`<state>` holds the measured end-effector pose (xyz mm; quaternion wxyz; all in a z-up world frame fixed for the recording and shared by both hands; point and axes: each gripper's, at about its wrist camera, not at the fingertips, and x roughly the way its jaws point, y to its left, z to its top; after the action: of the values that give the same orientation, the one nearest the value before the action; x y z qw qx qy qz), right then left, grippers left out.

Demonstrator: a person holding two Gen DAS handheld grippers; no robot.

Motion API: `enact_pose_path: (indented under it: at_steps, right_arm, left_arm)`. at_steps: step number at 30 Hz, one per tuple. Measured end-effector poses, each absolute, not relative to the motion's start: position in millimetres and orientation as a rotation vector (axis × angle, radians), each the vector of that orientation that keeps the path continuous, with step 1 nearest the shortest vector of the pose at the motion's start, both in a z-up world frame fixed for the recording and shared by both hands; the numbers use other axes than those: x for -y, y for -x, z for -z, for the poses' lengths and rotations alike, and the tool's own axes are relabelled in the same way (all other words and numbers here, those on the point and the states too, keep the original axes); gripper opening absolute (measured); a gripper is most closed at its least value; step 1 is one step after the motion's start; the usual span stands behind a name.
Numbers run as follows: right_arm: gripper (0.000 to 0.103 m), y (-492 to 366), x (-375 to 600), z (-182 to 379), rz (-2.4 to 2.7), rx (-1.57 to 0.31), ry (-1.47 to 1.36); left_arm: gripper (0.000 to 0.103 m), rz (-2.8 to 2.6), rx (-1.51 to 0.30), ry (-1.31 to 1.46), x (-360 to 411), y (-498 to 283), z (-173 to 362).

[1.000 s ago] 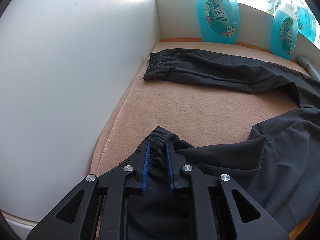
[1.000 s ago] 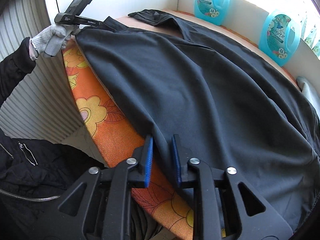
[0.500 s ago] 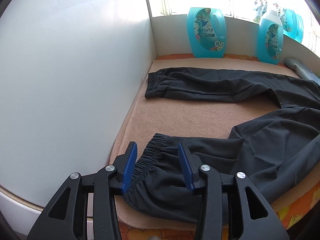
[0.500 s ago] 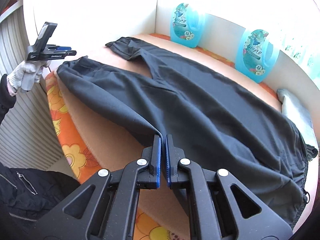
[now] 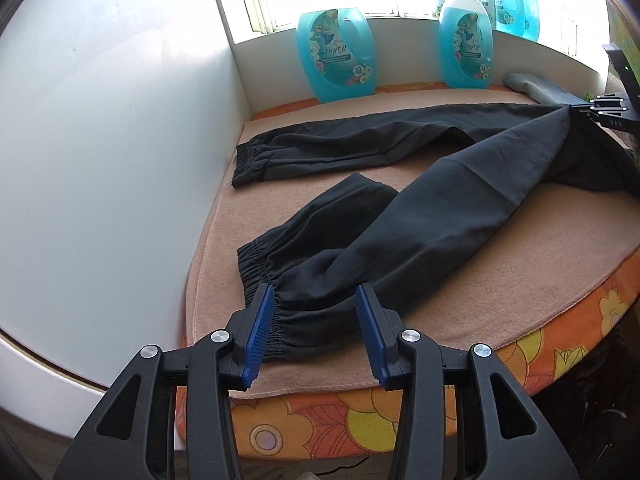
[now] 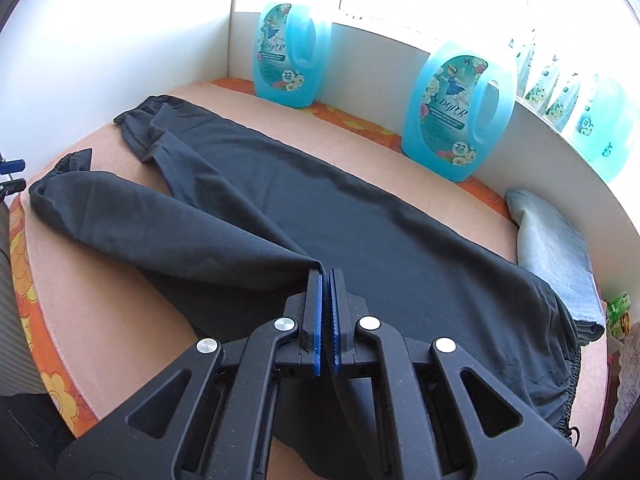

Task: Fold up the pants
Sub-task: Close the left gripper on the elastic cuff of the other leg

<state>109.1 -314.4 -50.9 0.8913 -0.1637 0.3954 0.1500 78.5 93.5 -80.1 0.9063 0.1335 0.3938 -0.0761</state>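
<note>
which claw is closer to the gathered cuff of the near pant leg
Left. The open left claw hovers right over that cuff; the right claw pinches the same leg's fabric far up the leg.

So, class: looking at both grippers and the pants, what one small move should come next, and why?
Probably carry the right gripper toward the far pant leg. It is shut on the near pant leg, lifted at a fold, while the left gripper is open above the near cuff, so only the right can lay one leg over the other.
</note>
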Motion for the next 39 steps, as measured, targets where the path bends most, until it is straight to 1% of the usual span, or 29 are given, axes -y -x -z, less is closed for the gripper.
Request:
enact_pose_path:
  at_steps: [8, 11, 15, 19, 21, 22, 24, 25, 30, 34, 39]
  right_arm:
    - [0.004, -127, 343, 57, -0.219, -0.828, 0.292]
    - [0.004, -128, 350, 59, -0.211, -0.835, 0.282]
    - [0.004, -129, 350, 62, -0.217, -0.844, 0.264]
    - [0.004, -127, 348, 60, -0.226, -0.838, 0.251]
    - [0.004, -125, 346, 58, -0.228, -0.828, 0.254]
    - [0.004, -123, 346, 57, -0.228, -0.825, 0.253]
    - [0.004, -121, 346, 55, -0.23, -0.82, 0.248]
    - [0.004, -120, 346, 54, -0.231, -0.819, 0.248]
    - [0.004, -112, 343, 53, -0.226, -0.804, 0.271]
    - [0.004, -100, 340, 39, -0.229, -0.754, 0.256]
    - [0.004, -91, 329, 28, -0.224, -0.714, 0.315]
  left_arm:
    - [0.041, 0.228, -0.9, -0.361, -77, -85, 108]
    - [0.041, 0.246, -0.929, -0.438, -70, -83, 116]
    - [0.041, 0.263, -0.943, -0.488, -71, -86, 121]
    - [0.044, 0.286, -0.958, -0.523, -72, -96, 121]
    - [0.034, 0.309, -0.97, -0.512, -73, -102, 121]
    - [0.017, 0.3, -0.975, -0.507, -73, -107, 122]
    - [0.013, 0.272, -0.971, -0.479, -76, -116, 122]
    - [0.005, 0.274, -0.963, -0.444, -77, -118, 120]
    - [0.002, 0.209, -0.894, -0.333, -83, -122, 115]
    - [0.002, 0.173, -0.779, -0.216, -93, -117, 94]
    - [0.002, 0.116, -0.76, -0.198, -104, -133, 86]
